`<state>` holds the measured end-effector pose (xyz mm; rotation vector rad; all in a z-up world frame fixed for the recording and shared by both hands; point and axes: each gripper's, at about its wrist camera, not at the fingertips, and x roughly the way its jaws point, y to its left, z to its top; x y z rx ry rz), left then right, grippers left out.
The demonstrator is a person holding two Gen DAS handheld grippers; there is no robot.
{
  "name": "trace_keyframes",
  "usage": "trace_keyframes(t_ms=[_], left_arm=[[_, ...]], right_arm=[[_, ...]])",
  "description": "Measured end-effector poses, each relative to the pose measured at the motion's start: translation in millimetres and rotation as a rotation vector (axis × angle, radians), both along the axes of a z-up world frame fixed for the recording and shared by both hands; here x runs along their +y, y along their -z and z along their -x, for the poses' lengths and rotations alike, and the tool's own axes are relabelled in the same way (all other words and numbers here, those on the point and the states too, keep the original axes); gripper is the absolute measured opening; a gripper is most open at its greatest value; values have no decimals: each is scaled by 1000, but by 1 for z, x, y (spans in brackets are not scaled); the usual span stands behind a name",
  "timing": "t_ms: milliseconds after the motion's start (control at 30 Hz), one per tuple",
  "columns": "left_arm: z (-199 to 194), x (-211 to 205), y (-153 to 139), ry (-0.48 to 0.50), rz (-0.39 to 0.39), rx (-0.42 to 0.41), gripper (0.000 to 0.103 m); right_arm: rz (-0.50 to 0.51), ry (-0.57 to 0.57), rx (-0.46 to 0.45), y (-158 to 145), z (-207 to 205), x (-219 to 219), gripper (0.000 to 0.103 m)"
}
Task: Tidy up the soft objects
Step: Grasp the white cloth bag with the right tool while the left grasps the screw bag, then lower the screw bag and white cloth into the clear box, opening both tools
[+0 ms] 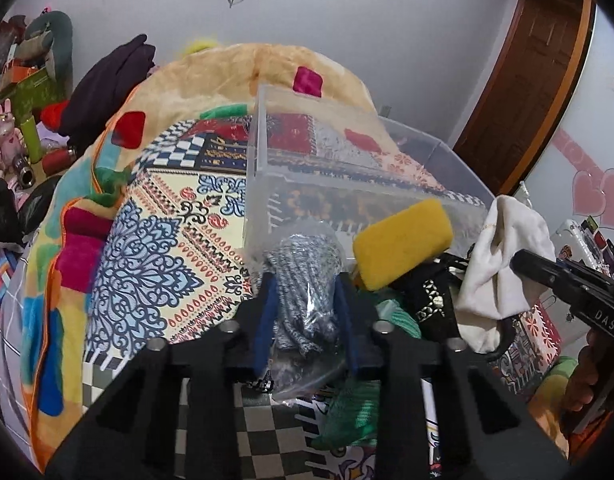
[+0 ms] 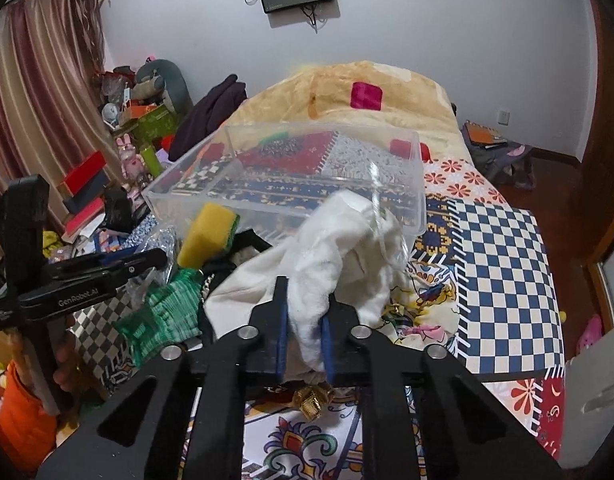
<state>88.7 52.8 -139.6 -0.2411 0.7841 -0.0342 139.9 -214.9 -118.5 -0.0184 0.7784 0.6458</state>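
Note:
My left gripper [image 1: 307,284] is shut on a grey knit bundle in a clear plastic bag [image 1: 307,276] and holds it in front of the clear plastic bin [image 1: 347,152]. My right gripper [image 2: 305,292] is shut on a white cloth [image 2: 339,248], lifted just before the bin's [image 2: 291,168] near wall. The cloth [image 1: 503,256] and right gripper body show at the right of the left wrist view. A yellow sponge [image 1: 403,240] [image 2: 209,236], a green knit item [image 2: 163,316] [image 1: 359,400] and a black trimmed piece [image 1: 431,300] lie between the grippers on the bed.
The bin rests on a patterned patchwork bedspread [image 2: 503,264]. A beige blanket [image 2: 347,92] is heaped at the far end. Clutter of boxes and toys [image 2: 127,128] fills the left side by the curtain. A gold wrapped object [image 2: 313,398] lies under my right gripper.

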Motion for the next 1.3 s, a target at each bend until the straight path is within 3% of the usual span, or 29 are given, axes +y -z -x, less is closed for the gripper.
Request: trace_keyframes(t_ms=[167,467,800,1067,1300], left_arm=[[12,-2,-18,5,-22,-49,18],[30,-8,-71,25,-83,-192,17],[2,-8,-111,22,-153,-290,18],[-51,1,-100,16,-151,-233,18],[-92,-9,-61,54,-176,-94,18]], right_arm=[[-35,2,-40,-16,4,-4,9],[-79,-12,-142,-55,11,-5,9],[-85,15,-264,-88,-14,9,9],[-57,14,-242,-72,-49,32,9],[-23,-1,-108,-35,-80,46,9]])
